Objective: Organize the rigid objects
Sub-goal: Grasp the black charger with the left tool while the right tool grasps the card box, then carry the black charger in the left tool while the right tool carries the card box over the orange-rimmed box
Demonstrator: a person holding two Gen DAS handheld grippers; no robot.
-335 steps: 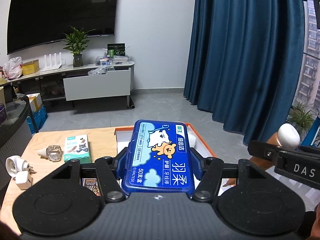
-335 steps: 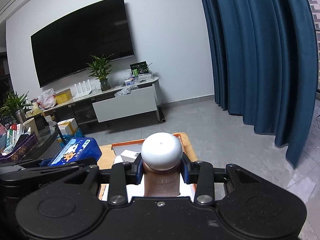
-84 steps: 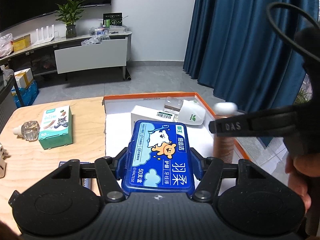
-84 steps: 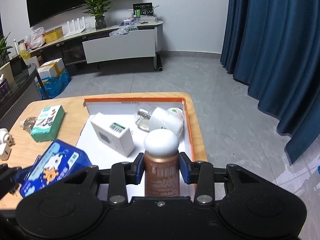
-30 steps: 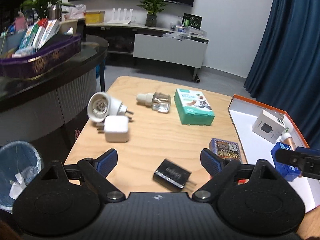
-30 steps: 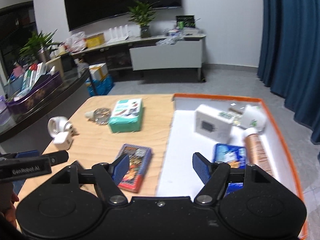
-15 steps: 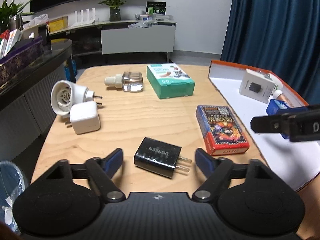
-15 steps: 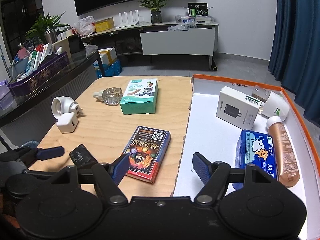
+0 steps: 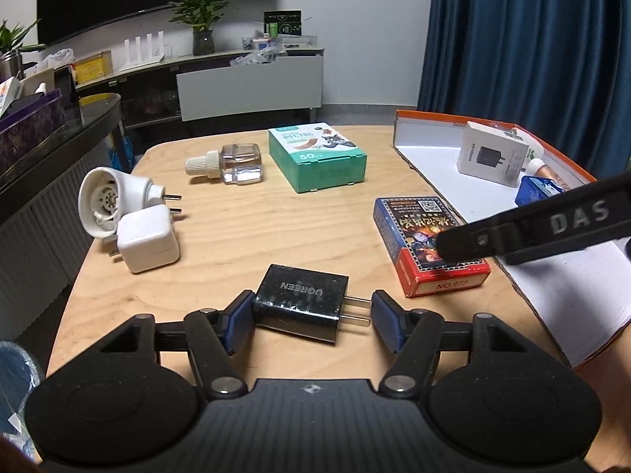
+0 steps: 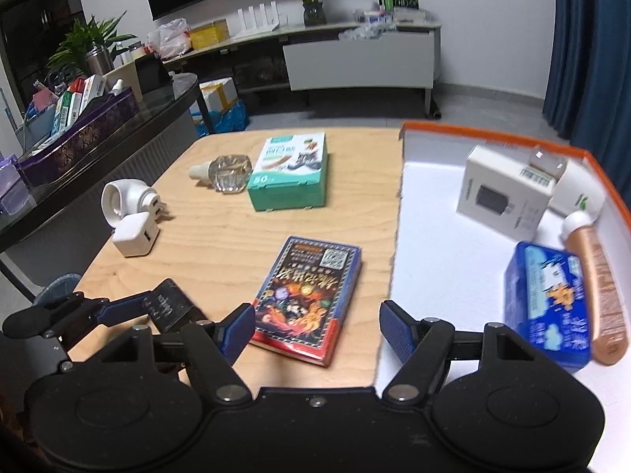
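Observation:
A black charger (image 9: 301, 307) lies on the wooden table (image 9: 244, 236), prongs to the right. My left gripper (image 9: 311, 323) is closing on it: one blue pad touches its left end, the other meets the prong tips. In the right wrist view the charger (image 10: 169, 309) shows between those fingers (image 10: 118, 311). My right gripper (image 10: 317, 333) stands open low over the near end of a red-and-blue card box (image 10: 307, 299), whose near end lies between the pads. One of its fingers (image 9: 532, 228) crosses above the card box (image 9: 430, 244) in the left wrist view.
An orange-rimmed white tray (image 10: 493, 130) on the right holds a white charger box (image 10: 508, 193), a blue floss box (image 10: 548, 307) and a copper bottle (image 10: 599, 272). A green box (image 9: 317, 155), a clear refill bottle (image 9: 236, 163), a white plug-in device (image 9: 114, 201) and a white cube charger (image 9: 148, 238) lie on the table.
My left gripper has sunk to the table and its jaws have narrowed around the black charger. The right gripper has come lower and nearer the card box, jaws unchanged.

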